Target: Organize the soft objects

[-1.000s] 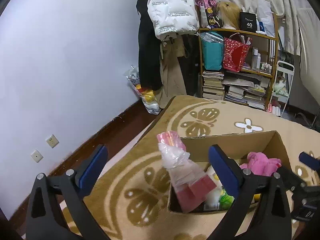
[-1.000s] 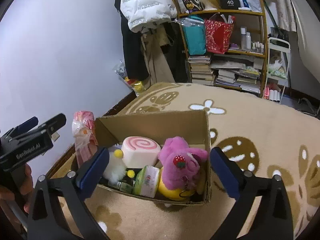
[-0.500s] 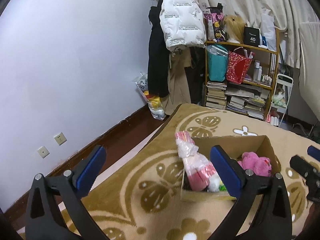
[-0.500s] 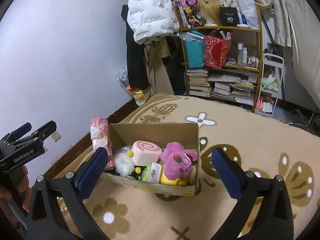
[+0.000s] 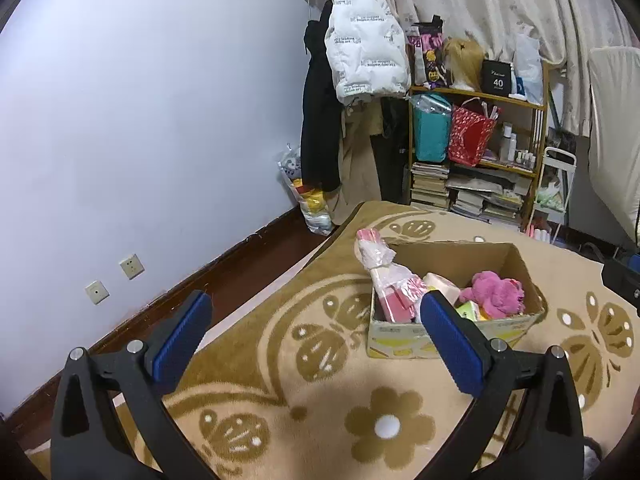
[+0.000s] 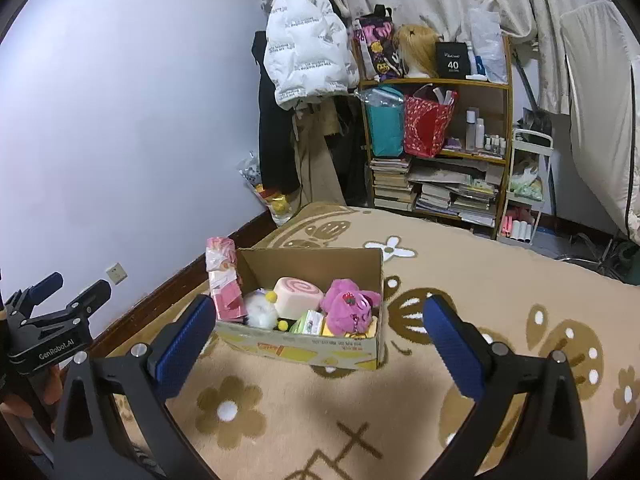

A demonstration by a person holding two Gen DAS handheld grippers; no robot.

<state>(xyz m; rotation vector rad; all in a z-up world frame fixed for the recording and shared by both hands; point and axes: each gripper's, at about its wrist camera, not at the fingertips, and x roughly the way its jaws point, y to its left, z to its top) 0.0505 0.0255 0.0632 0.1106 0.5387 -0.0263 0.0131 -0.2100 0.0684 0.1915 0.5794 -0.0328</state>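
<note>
My left gripper [image 5: 316,328] stands with its jaws wide apart, nothing between the blue pads [image 5: 182,334], raised above the patterned rug [image 5: 280,392]. My right gripper [image 6: 320,338] is likewise spread wide and empty, hanging over the same rug with the cardboard box [image 6: 320,346] framed between its fingers. The left gripper also shows at the left edge of the right wrist view, where a hand [image 6: 16,392] grips its handle. The box sits on the rug, open at the top, its far flap upright. Inside it lie the soft objects: a pink plush toy [image 6: 348,304] toward the right end, a pink-swirl roll cushion [image 6: 298,296] behind the middle, a white fluffy toy [image 6: 260,312] with yellow pompoms beside it, and a green-labelled packet [image 6: 310,322] at the front wall — all packed close and touching. A pink plastic-wrapped bundle [image 6: 224,280] stands tilted at the left end of the box, its top rising well above the rim. Beyond the rug, a wooden shelf [image 6: 436,140] carries bags, bottles and stacked books — a white puffer jacket [image 6: 306,56] hangs beside it against the wall.
</note>
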